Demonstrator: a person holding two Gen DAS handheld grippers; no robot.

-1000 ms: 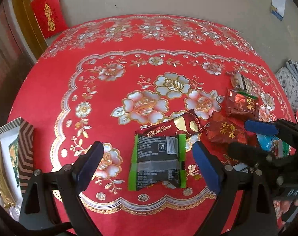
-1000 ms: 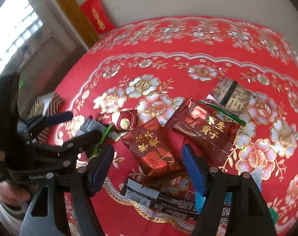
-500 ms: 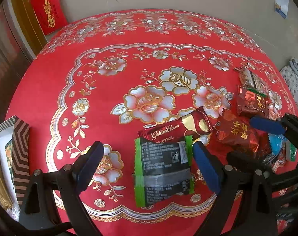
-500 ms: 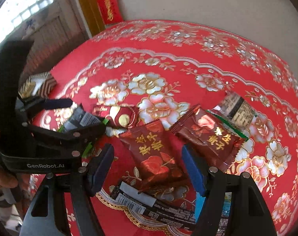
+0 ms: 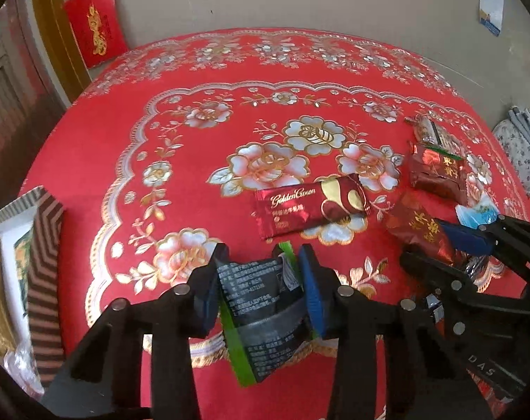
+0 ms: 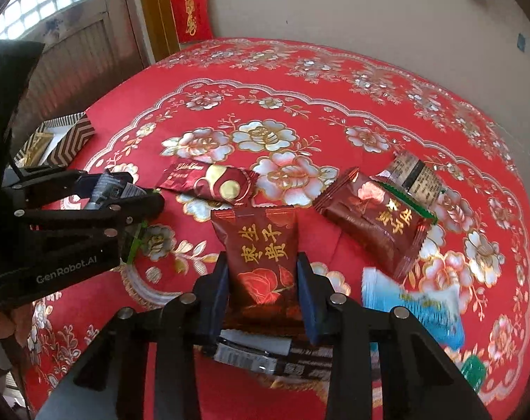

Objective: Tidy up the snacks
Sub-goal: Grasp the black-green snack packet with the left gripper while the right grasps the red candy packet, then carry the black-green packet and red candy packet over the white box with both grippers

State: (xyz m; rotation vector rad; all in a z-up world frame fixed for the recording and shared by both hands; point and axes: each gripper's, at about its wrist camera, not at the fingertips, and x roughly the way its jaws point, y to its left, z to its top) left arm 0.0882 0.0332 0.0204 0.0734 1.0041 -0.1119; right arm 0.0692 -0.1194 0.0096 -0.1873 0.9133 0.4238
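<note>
Left packet: we see a flat black foil snack packet with bright green side strips and small white print (image 5: 261,311), buckled into a shallow fold.
Left gripper: our left gripper (image 5: 259,283) has just been closing, and its blue-padded black fingers (image 5: 308,287) now press on both green edges of that packet; we have it clamped.
Place of left packet: it sits between the pads, its lower part running back toward us under the fingers, its top corner poking just past the tips.
Right packet: we see a glossy dark red foil snack pouch with gold Chinese characters and a red leaf motif (image 6: 263,262), puffed and upright in the view.
Right gripper: our right gripper (image 6: 263,294) has just been closing as well; its two pads are pinched on the pouch's lower sides, so we hold it.
Place of right packet: the pouch's lower half lies between the fingers, its crimped top edge well beyond the tips.
Beyond left fingers: a dark red wrapper with gold script and a gold circle (image 5: 310,206) lies just past the tips on the red floral tablecloth (image 5: 195,87).
Right of right fingers: a second dark red pouch with gold characters (image 6: 373,217) lies apart from the pads, and a blurred light blue packet (image 6: 415,304) lies just beside the right finger.
Under right fingers: a black bar wrapper with a white label (image 6: 254,353).
</note>
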